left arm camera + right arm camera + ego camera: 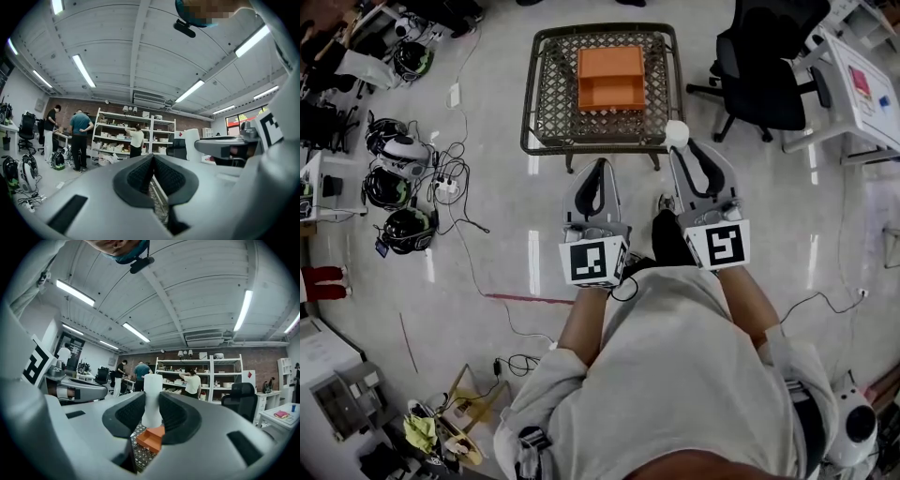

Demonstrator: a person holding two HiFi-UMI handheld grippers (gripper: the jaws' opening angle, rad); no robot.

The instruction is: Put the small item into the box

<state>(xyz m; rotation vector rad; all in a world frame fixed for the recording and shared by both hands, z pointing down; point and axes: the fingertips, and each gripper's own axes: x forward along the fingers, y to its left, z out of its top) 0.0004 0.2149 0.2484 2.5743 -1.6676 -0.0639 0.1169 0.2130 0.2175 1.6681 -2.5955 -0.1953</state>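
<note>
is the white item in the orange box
No, the right gripper holds the white item between its jaws, short of the orange box.

L gripper [598, 165]: jaws together, empty | R gripper [683, 147]: clamped on small item [676, 132]

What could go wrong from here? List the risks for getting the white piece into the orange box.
1. The right claw pinches the white piece with its end standing clear of the pads; it may tilt or slip on the way.
2. That claw is at the table's near edge, short of the orange box; a release here would likely drop the piece outside the box.
</note>
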